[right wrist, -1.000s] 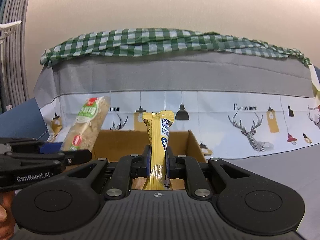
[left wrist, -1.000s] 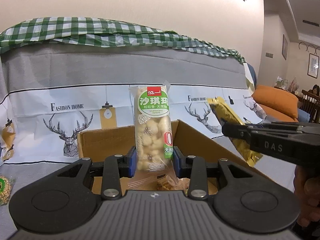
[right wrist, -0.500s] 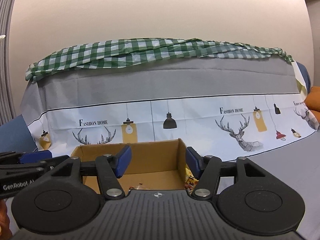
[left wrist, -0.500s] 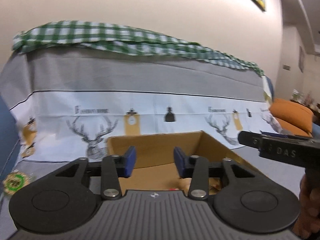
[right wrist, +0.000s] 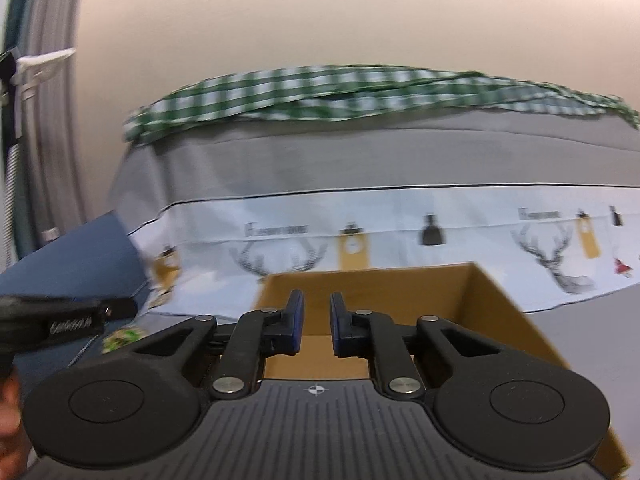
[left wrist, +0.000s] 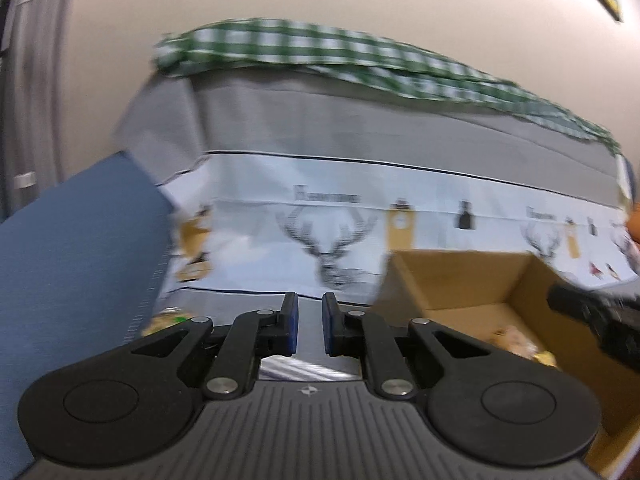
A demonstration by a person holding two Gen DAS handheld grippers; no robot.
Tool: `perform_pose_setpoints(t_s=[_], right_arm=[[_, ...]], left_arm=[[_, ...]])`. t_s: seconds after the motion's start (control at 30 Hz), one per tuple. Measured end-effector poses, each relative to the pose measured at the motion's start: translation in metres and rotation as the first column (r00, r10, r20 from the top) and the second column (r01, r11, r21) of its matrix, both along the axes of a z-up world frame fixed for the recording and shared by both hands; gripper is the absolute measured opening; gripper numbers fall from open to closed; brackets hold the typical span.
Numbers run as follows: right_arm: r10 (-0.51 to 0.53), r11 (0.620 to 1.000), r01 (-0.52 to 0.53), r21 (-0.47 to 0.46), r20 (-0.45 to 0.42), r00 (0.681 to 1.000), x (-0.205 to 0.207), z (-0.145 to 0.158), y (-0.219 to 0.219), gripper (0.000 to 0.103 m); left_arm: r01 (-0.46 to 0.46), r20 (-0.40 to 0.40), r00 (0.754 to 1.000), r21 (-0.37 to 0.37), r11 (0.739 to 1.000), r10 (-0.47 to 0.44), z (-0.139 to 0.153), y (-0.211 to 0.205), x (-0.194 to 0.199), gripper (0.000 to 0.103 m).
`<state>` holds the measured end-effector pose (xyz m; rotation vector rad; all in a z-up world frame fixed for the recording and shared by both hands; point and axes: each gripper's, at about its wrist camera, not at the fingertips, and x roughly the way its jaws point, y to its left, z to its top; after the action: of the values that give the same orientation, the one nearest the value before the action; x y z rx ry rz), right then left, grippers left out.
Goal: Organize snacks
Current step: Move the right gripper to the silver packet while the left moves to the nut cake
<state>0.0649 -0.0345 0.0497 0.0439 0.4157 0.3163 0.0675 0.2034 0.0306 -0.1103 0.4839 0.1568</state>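
An open cardboard box [left wrist: 472, 280] stands on the grey sofa seat; it also shows in the right wrist view [right wrist: 400, 284]. Dropped snack packets [left wrist: 516, 340] lie inside it. My left gripper [left wrist: 306, 324] is empty, jaws a narrow gap apart, left of the box. My right gripper [right wrist: 316, 328] is empty, jaws a narrow gap apart, over the box's near-left part. A green-labelled snack packet [left wrist: 170, 318] lies on the seat at the left, also seen in the right wrist view [right wrist: 122, 338]. Both views are blurred by motion.
The sofa back wears a grey and white deer-print cover [left wrist: 360, 208] with a green checked cloth [right wrist: 340, 92] on top. A blue cushion [left wrist: 76, 248] stands at the left. Each gripper shows in the other's view: the right [left wrist: 596, 316], the left [right wrist: 64, 320].
A second ago each gripper held a snack over the box; both let go. Since then both grippers have swung left and their jaws have narrowed.
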Motion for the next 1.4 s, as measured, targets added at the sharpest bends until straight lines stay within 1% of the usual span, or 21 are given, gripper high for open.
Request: perform_pose_setpoints(t_s=[0.13, 0.23, 0.33, 0.4, 0.47, 0.53, 0.6, 0.67, 0.7, 0.8, 0.83, 0.93, 1.03, 1.1, 1.13, 1.17, 1.23, 1.27, 1.3, 1.37, 1.4], right_arm=[[0.093, 0.995, -0.094, -0.015, -0.04, 0.995, -0.004, -0.006, 0.031, 0.015], [0.171, 0.983, -0.177, -0.039, -0.118, 0.978, -0.002, -0.018, 0.057, 0.015], [0.217, 0.973, -0.227, -0.051, -0.155, 0.964, -0.002, -0.026, 0.079, 0.016], [0.254, 0.964, -0.264, -0.033, -0.181, 0.95, 0.0, -0.029, 0.092, 0.02], [0.282, 0.956, -0.292, -0.019, -0.214, 0.935, 0.005, -0.031, 0.102, 0.034], [0.284, 0.955, -0.296, -0.004, -0.267, 0.921, 0.017, -0.035, 0.115, 0.043], [0.299, 0.948, -0.319, -0.009, -0.328, 0.896, 0.034, -0.043, 0.135, 0.047], [0.298, 0.94, -0.337, -0.045, -0.37, 0.88, 0.055, -0.054, 0.156, 0.053], [0.289, 0.938, -0.339, -0.068, -0.384, 0.877, 0.065, -0.059, 0.164, 0.054], [0.231, 0.933, -0.327, -0.151, -0.444, 0.865, 0.101, -0.079, 0.188, 0.063], [0.216, 0.927, -0.331, -0.179, -0.467, 0.858, 0.113, -0.087, 0.195, 0.067], [0.172, 0.908, -0.336, -0.25, -0.511, 0.842, 0.139, -0.107, 0.21, 0.074], [0.155, 0.893, -0.358, -0.274, -0.557, 0.816, 0.157, -0.125, 0.217, 0.078], [0.149, 0.876, -0.387, -0.287, -0.602, 0.784, 0.165, -0.138, 0.222, 0.082], [0.157, 0.868, -0.412, -0.276, -0.635, 0.756, 0.166, -0.144, 0.223, 0.083], [0.168, 0.859, -0.439, -0.263, -0.665, 0.728, 0.168, -0.151, 0.225, 0.083], [0.187, 0.845, -0.478, -0.24, -0.705, 0.684, 0.165, -0.159, 0.226, 0.081], [0.206, 0.851, -0.484, -0.203, -0.719, 0.664, 0.163, -0.159, 0.223, 0.078], [0.222, 0.853, -0.488, -0.182, -0.721, 0.656, 0.161, -0.157, 0.221, 0.067], [0.246, 0.844, -0.505, -0.179, -0.708, 0.662, 0.151, -0.152, 0.219, 0.029], [0.258, 0.847, -0.508, -0.157, -0.713, 0.652, 0.148, -0.15, 0.216, 0.028]], left_arm=[[-0.084, -0.014, 0.996, -0.031, 0.996, 0.084, -0.001, 0.038, 0.002, 0.013], [-0.125, -0.043, 0.991, -0.06, 0.99, 0.123, -0.004, 0.059, 0.008, 0.013], [-0.157, -0.065, 0.986, -0.088, 0.984, 0.152, -0.005, 0.077, 0.01, 0.013], [-0.191, -0.088, 0.979, -0.111, 0.975, 0.182, -0.008, 0.088, 0.012, 0.013], [-0.241, -0.112, 0.967, -0.13, 0.962, 0.227, -0.011, 0.098, 0.015, 0.013], [-0.295, -0.126, 0.952, -0.144, 0.945, 0.278, -0.012, 0.108, 0.017, 0.013], [-0.333, -0.129, 0.941, -0.184, 0.925, 0.313, -0.013, 0.118, 0.016, 0.013], [-0.352, -0.134, 0.934, -0.199, 0.915, 0.33, -0.013, 0.124, 0.015, 0.013], [-0.354, -0.134, 0.934, -0.207, 0.912, 0.332, -0.013, 0.126, 0.014, 0.013], [-0.354, -0.126, 0.935, -0.221, 0.909, 0.333, -0.011, 0.129, 0.012, 0.013], [-0.352, -0.123, 0.935, -0.227, 0.908, 0.332, -0.01, 0.131, 0.011, 0.013], [-0.347, -0.122, 0.937, -0.247, 0.905, 0.326, -0.01, 0.132, 0.01, 0.013], [-0.336, -0.116, 0.942, -0.259, 0.906, 0.316, -0.008, 0.132, 0.009, 0.013], [-0.326, -0.113, 0.945, -0.26, 0.909, 0.307, -0.008, 0.131, 0.011, 0.013], [-0.321, -0.11, 0.947, -0.259, 0.911, 0.303, -0.007, 0.131, 0.011, 0.013], [-0.318, -0.108, 0.948, -0.257, 0.912, 0.3, -0.007, 0.131, 0.011, 0.014], [-0.313, -0.107, 0.949, -0.26, 0.914, 0.295, -0.007, 0.132, 0.012, 0.014], [-0.312, -0.107, 0.95, -0.262, 0.913, 0.294, -0.007, 0.133, 0.011, 0.014], [-0.314, -0.108, 0.949, -0.263, 0.912, 0.295, -0.008, 0.133, 0.011, 0.014], [-0.316, -0.109, 0.948, -0.262, 0.912, 0.298, -0.008, 0.133, 0.01, 0.014], [-0.316, -0.109, 0.948, -0.261, 0.912, 0.297, -0.008, 0.133, 0.01, 0.014]])
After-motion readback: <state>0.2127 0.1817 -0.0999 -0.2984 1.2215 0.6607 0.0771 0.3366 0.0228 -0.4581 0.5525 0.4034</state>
